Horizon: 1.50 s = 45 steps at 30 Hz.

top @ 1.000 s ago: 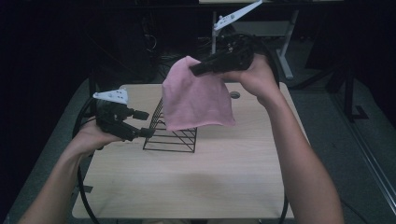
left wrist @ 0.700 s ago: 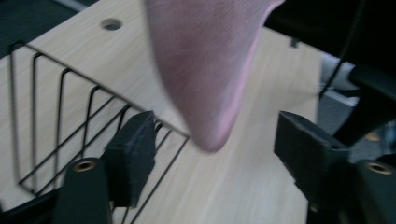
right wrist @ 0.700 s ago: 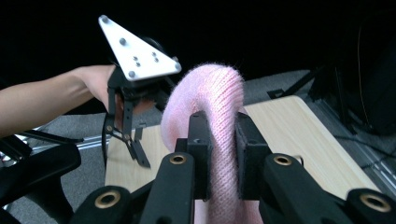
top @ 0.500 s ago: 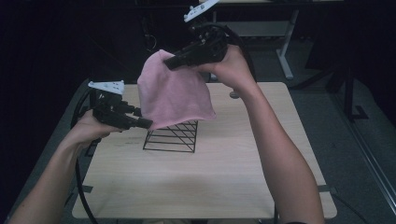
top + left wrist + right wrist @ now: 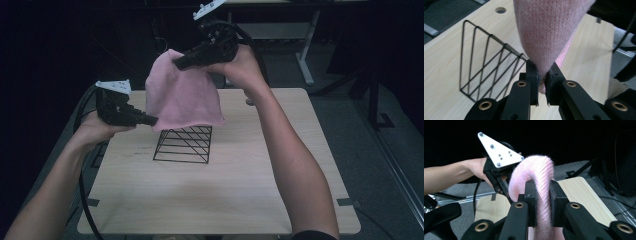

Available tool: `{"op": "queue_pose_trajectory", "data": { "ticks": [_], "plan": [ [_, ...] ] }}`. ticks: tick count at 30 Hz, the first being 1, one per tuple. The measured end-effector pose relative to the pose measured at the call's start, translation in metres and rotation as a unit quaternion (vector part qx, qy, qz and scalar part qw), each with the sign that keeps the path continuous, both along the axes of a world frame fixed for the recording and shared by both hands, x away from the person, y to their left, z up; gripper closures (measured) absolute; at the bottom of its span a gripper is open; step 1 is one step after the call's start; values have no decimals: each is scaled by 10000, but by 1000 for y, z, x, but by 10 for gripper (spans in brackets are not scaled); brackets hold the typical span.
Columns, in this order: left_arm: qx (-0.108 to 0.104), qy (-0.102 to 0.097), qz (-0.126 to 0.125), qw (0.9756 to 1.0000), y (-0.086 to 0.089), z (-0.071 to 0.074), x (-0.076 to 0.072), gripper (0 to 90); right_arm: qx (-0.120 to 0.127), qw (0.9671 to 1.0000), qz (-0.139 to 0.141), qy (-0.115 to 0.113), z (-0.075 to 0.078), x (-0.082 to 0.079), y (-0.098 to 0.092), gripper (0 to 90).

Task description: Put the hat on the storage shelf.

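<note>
Since a second ago my left tongs [image 5: 150, 120] have just closed on the pink cloth's [image 5: 182, 97] lower corner; my right tongs [image 5: 179, 63] clamp its top, above the wire rack [image 5: 184, 145]. Lifting done; spreading or placing remains.

No readable text, label or number shows anywhere.

The upper part of the black wire rack [image 5: 183, 145] is hidden behind the hanging pink knitted cloth [image 5: 182, 95], whose top is cut off by the upper edge in the left gripper view
</note>
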<state>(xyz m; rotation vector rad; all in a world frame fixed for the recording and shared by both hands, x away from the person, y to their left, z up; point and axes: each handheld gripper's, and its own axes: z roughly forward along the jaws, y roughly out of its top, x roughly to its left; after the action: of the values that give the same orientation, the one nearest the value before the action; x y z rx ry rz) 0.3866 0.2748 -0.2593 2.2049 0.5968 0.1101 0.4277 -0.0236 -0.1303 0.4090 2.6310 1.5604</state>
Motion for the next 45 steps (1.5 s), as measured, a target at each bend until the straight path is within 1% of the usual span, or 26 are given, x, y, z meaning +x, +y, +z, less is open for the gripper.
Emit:
{"op": "queue_pose_trajectory", "data": {
  "ticks": [3,4,6,10,16,19,23,25,26,27,28,30,32,34,35,37,38,39,40,42,43,45],
  "plan": [
    [89,-39,111,9999,1,-3,6,828,-26,9999,-83,52,-5,8,1,790],
    [109,-29,187,9998,2,-5,9,829,-19,9999,-97,79,-6,9,1,789],
    [149,-20,239,9996,3,-8,12,828,-4,9999,-89,123,-11,14,3,789],
    [266,46,300,9992,3,-17,21,827,-75,9996,-147,230,-21,22,6,790],
    [411,28,357,9985,-1,-24,28,827,-51,9990,-222,377,-33,30,2,790],
    [478,15,356,9982,-5,-27,31,827,-63,9989,-247,394,-36,30,-1,789],
    [518,26,317,9981,-8,-31,30,826,-55,9986,-254,457,-40,30,-3,790],
    [619,-13,318,9976,-7,-31,27,826,-54,9987,-234,450,-43,29,-3,789],
    [634,-45,314,9975,-7,-31,26,826,-60,9988,-213,440,-44,29,-3,789],
    [652,-31,265,9975,-5,-32,24,825,-41,9986,-198,481,-45,28,-2,789],
    [669,-36,270,9974,-4,-32,23,826,-32,9988,-164,455,-46,27,-2,789],
    [622,-11,310,9976,-1,-34,21,825,-51,9987,-121,485,-48,25,1,789],
    [594,5,351,9976,2,-37,19,825,-63,9990,-71,448,-50,25,3,789],
    [637,12,363,9973,4,-38,18,825,-74,9988,-53,477,-51,23,6,789],
    [660,-48,372,9971,6,-39,18,825,-91,9988,-32,474,-52,23,8,789],
    [639,-43,403,9971,8,-41,17,825,-72,9988,8,480,-54,22,10,788],
    [668,-38,405,9969,9,-43,16,825,-67,9987,16,498,-55,21,11,789],
    [639,-36,444,9970,10,-44,16,825,-87,9987,35,510,-57,21,12,788],
    [645,-26,451,9969,11,-46,16,825,-101,9988,58,480,-58,22,13,788],
    [663,5,477,9967,12,-50,15,825,-90,9983,94,563,-62,22,15,788],
    [629,15,514,9967,12,-51,15,825,-134,9984,110,539,-63,22,16,787],
    [634,68,541,9965,14,-56,15,825,-125,9982,132,569,-67,21,19,787]
  ]
}}
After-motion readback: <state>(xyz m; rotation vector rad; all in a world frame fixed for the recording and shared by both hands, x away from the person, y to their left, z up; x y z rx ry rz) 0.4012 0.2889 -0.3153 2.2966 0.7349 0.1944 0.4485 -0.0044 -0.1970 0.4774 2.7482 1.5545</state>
